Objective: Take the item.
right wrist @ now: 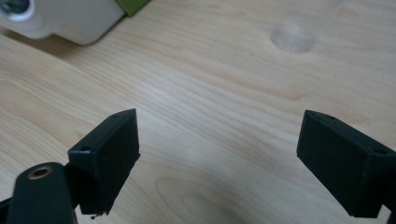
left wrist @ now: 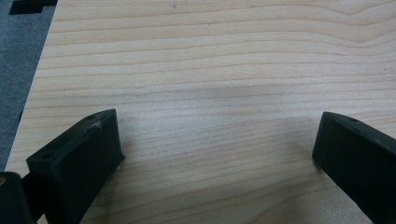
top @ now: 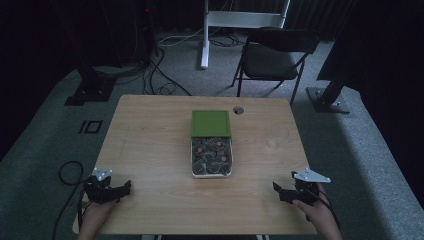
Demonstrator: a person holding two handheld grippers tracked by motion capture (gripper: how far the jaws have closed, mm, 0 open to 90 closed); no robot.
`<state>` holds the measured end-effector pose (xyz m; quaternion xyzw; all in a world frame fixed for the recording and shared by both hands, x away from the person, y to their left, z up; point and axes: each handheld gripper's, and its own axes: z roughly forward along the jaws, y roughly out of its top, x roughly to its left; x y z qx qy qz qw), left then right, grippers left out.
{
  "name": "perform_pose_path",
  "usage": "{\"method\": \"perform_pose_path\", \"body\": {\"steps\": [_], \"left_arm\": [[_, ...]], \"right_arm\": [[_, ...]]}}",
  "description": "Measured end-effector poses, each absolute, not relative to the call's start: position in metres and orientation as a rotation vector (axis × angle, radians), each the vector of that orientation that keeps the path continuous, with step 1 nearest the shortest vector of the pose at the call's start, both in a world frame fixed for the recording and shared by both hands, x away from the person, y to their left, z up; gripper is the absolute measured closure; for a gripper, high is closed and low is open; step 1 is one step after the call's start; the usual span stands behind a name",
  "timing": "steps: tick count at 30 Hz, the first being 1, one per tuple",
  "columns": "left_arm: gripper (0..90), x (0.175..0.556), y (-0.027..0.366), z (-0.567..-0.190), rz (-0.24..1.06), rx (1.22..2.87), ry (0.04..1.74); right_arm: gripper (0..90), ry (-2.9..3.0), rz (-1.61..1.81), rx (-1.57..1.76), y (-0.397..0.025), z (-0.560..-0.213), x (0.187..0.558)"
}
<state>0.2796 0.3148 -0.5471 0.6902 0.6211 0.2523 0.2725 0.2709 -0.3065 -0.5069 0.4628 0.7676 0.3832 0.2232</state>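
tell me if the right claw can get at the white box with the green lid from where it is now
Probably yes. The right claw is open and holds nothing, and bare table lies between it and the white box. The green lid sits at the box's far end, out of the way.

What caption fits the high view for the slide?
Two open grippers, left gripper and right gripper, rest at the near table edge; open box with green lid sits centre.
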Motion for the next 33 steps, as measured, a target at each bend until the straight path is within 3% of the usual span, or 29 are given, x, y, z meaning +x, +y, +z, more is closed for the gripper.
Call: {"method": "perform_pose_path", "body": {"steps": [33], "left_arm": [[1.7, 0.280, 0.315, -0.547, 0.679, 1.857, 1.672]], "right_arm": [[12.9, 2.129, 1.180, 1.109, -0.262, -0.460, 0.286]]}}
